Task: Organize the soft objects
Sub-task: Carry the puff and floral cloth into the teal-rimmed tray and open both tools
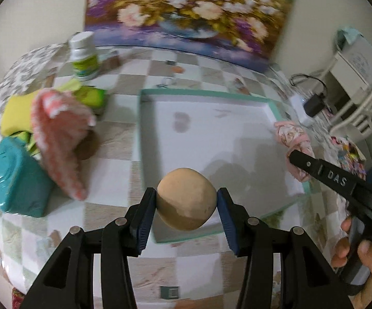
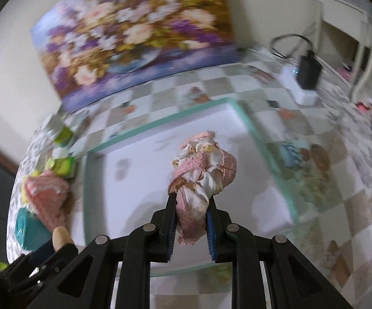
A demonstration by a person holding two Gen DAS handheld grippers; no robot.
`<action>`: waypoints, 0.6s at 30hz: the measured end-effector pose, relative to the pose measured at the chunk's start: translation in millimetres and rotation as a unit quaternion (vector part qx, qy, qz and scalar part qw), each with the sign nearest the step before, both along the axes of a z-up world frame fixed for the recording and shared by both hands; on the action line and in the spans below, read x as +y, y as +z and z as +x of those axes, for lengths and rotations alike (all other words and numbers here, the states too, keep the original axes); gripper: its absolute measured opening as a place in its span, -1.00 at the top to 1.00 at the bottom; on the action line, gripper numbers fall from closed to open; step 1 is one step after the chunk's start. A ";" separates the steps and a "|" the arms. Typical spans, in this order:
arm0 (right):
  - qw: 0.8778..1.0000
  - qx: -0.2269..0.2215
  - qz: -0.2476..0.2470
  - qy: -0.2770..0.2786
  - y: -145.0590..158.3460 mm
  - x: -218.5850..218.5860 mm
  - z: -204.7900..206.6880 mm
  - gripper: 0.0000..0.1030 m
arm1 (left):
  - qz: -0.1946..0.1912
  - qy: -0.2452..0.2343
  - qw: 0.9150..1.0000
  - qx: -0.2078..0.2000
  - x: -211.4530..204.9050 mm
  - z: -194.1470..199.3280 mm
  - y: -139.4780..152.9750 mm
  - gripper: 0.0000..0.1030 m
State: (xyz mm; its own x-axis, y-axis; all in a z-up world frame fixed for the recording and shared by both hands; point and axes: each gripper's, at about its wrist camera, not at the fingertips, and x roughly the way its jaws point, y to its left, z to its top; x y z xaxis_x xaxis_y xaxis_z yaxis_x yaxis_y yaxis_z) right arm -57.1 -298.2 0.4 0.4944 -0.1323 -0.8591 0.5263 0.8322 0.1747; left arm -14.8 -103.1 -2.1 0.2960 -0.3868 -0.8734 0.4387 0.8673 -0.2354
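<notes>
My left gripper (image 1: 186, 203) is shut on a tan soft ball (image 1: 186, 202) and holds it over the near edge of a shallow white tray with a teal rim (image 1: 144, 118). My right gripper (image 2: 189, 211) is shut on a bunched pink and cream cloth (image 2: 201, 170) and holds it above the same tray (image 2: 160, 122). The right gripper and its cloth (image 1: 295, 141) also show at the tray's right edge in the left wrist view. A pink fuzzy cloth (image 1: 59, 139), yellow-green cloths (image 1: 18, 110) and a teal wrapped pack (image 1: 13, 177) lie left of the tray.
A white bottle with a green label (image 1: 84, 56) stands at the back left. A flower painting (image 1: 186, 13) leans against the wall behind the table. A white power strip with a black adapter (image 1: 307, 105) lies at the right, near white furniture (image 1: 358, 69).
</notes>
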 end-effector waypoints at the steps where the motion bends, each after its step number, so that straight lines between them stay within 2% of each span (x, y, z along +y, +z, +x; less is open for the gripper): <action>1: 1.000 0.001 0.001 -0.009 -1.1 -5.3 -3.3 0.58 | 0.001 -0.012 1.000 0.004 -6.3 -0.6 -2.8 0.02; 5: 0.999 0.011 0.007 -0.035 -8.1 -19.7 -10.6 0.52 | 0.001 -0.036 0.999 -0.001 -21.4 -2.1 -8.2 -0.04; 6: 0.999 0.017 0.006 -0.038 -10.4 -20.4 -8.9 0.44 | -0.001 -0.036 0.999 -0.002 -21.6 0.0 -8.7 -0.10; 7: 0.999 0.026 0.004 -0.040 -12.8 -21.1 -7.4 0.16 | -0.004 -0.034 0.999 0.000 -22.1 0.8 -8.9 -0.18; 8: 0.999 0.033 0.002 -0.043 -14.6 -21.1 -7.6 -0.06 | -0.007 -0.031 0.999 0.003 -20.4 1.1 -8.8 -0.40; 9: 0.998 0.038 -0.001 -0.047 -15.4 -20.9 -7.5 -0.46 | -0.009 -0.027 1.000 0.005 -18.6 2.1 -9.0 -0.55; 10: 0.998 0.039 -0.003 -0.049 -15.5 -20.8 -7.4 -0.52 | -0.009 -0.018 1.000 0.006 -15.1 3.5 -9.2 -0.58; 12: 0.999 0.035 -0.003 -0.041 -14.5 -19.2 -6.9 -0.53 | -0.009 -0.006 1.000 0.014 -10.7 7.4 -12.5 -0.61; 13: 0.999 0.035 -0.006 -0.038 -14.4 -17.6 -6.3 -0.60 | -0.013 0.001 1.000 0.023 -7.2 10.0 -15.1 -0.64; 14: 0.999 0.036 -0.010 -0.036 -14.7 -15.7 -5.2 -0.67 | -0.018 0.008 0.999 0.032 -4.3 12.5 -17.5 -0.74; 15: 0.999 0.038 -0.014 -0.035 -15.1 -14.4 -4.0 -0.82 | -0.021 0.013 0.999 0.039 -2.7 13.8 -19.2 -0.86; 16: 0.999 0.039 -0.017 -0.034 -15.5 -13.1 -3.1 -0.95 | -0.026 0.020 0.998 0.045 0.4 16.1 -21.0 -0.87; 18: 0.999 0.035 -0.017 -0.032 -15.5 -11.5 -2.0 -1.00 | -0.030 0.030 0.998 0.050 4.3 19.0 -22.2 -0.88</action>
